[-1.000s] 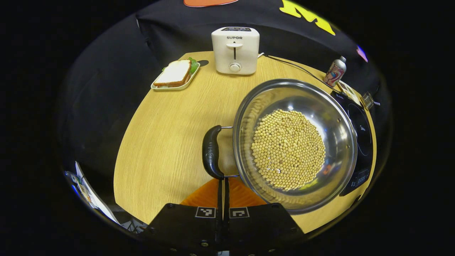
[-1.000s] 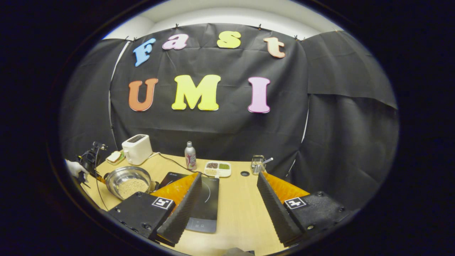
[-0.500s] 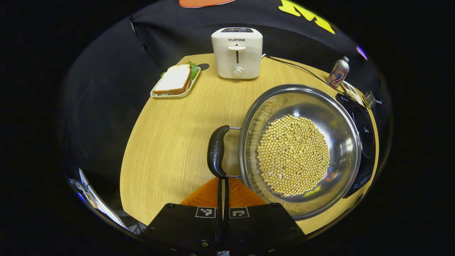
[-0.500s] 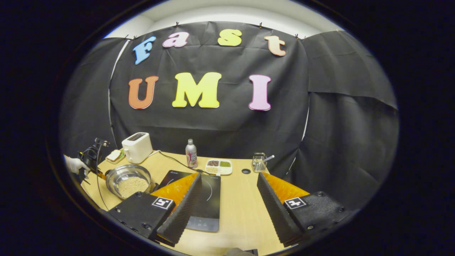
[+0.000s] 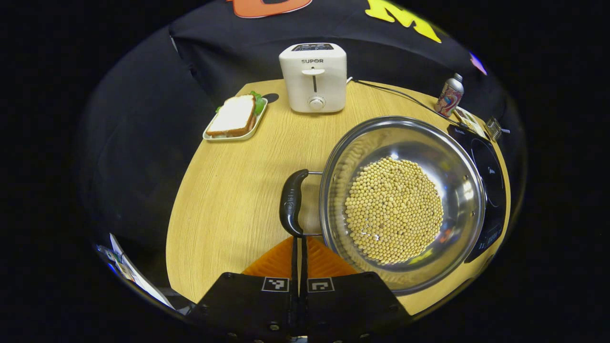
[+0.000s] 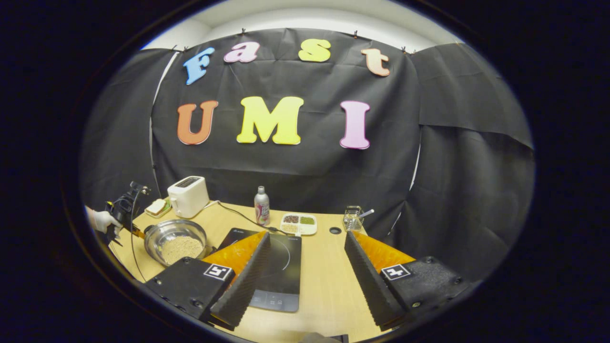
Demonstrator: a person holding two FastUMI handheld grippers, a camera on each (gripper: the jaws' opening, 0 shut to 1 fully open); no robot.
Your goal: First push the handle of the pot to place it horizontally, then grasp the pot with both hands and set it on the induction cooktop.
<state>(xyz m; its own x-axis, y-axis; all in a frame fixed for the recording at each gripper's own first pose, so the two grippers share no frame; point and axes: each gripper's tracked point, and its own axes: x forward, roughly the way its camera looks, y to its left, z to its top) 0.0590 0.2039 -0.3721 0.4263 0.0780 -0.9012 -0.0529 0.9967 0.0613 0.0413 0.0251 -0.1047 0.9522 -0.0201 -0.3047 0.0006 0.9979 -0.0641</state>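
Now, in the left gripper view, your left hand-held gripper [image 5: 299, 247] has its fingers pressed together with nothing between them, tips touching the near end of the pot's black handle [image 5: 291, 202]. The pot [image 5: 402, 202], steel and loaded with pale beans [image 5: 393, 210], sits toward the right edge of the worktop [image 5: 228, 190], just beside the induction cooktop [image 5: 488, 186]. Over the last second the pot has slid a little rightward and away, and its rim now hides more of the cooktop's near side. The handle has turned only slightly, so I judge the push step unfinished; keep nudging before you go for the two-handed lift. The toaster [image 5: 313, 77] and the sandwich tray [image 5: 233, 116] stand at the far edge, well clear.

In the right gripper view, your right hand-held gripper [image 6: 305, 267] is spread wide and empty, hanging above the cooktop [image 6: 274, 267] near the front edge of the worktop [image 6: 324, 281]. The pot [image 6: 175, 240] lies at the left, with your gloved hand [image 6: 102, 221] and the left hand-held gripper [image 6: 125, 214] beside it. This view has drifted slightly leftward, bringing the cooktop more fully under the open fingers.
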